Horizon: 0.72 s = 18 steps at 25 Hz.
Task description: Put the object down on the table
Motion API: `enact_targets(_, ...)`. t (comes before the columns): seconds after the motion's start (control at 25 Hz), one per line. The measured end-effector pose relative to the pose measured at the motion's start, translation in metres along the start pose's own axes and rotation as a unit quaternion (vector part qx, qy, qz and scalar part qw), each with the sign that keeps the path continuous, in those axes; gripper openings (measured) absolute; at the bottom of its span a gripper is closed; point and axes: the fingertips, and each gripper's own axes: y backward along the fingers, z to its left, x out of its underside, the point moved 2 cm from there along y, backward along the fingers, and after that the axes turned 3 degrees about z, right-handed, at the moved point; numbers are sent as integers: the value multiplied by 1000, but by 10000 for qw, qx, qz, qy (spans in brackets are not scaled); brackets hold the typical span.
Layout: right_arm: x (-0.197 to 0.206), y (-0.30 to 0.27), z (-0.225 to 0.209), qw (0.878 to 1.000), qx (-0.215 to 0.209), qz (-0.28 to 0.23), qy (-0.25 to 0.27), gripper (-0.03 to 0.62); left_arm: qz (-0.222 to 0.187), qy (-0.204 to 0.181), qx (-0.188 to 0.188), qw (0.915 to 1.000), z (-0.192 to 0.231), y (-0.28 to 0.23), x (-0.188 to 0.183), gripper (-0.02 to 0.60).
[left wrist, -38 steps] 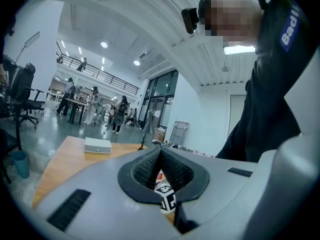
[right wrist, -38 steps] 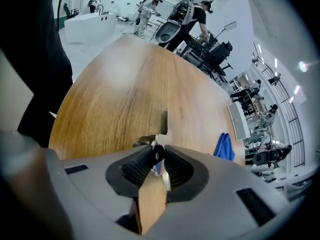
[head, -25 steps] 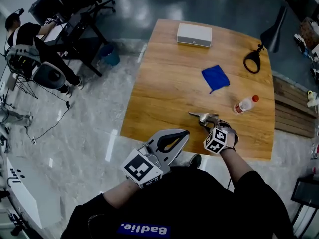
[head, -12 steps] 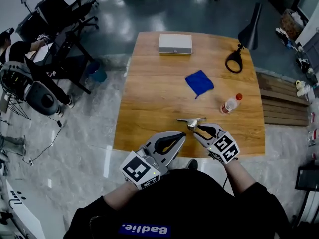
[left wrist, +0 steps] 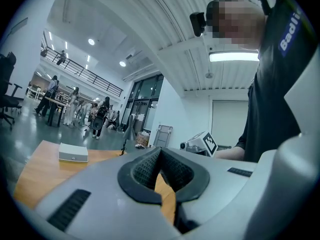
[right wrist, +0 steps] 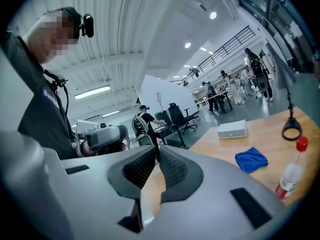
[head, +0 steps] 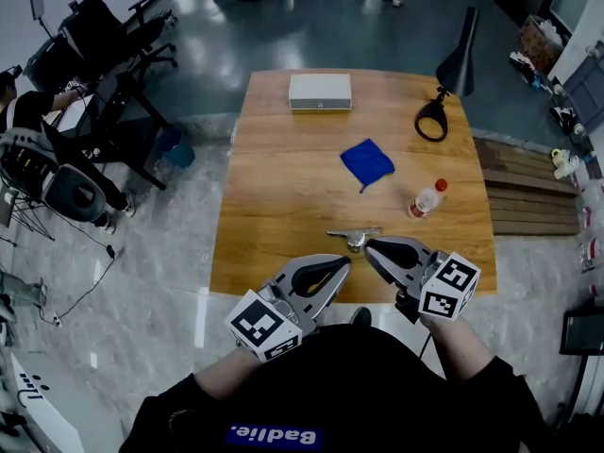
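A small silvery metal tool (head: 354,238) lies flat on the wooden table (head: 283,196), near its front edge. My right gripper (head: 369,243) hovers just right of the tool, apart from it. Its jaws are closing, and in the right gripper view (right wrist: 157,149) the tips meet with nothing between them. My left gripper (head: 347,260) is held at the table's front edge, below and left of the tool. In the left gripper view (left wrist: 160,149) its tips touch and hold nothing. Neither gripper view shows the tool.
A blue cloth (head: 366,163) lies mid-table, with a small bottle with a red cap (head: 425,197) to its right. A white box (head: 319,91) and a black lamp (head: 444,88) stand at the far edge. Office chairs (head: 113,83) and seated people are on the left.
My right gripper has drawn back from the metal tool toward my body and its jaws have come together. The tool stays on the table. The left gripper has barely moved.
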Motion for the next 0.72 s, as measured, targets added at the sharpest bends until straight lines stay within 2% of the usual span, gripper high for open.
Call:
enact_targets(0.28,-25,5,27,9988,-332,-304,215,6,-3,0,-26,10000,-3,-1,-2,8)
enact_targets(0.72,-38,1,42,9971,-473,-351,485,5,-6,2,-111,9999,2,3,-3,8)
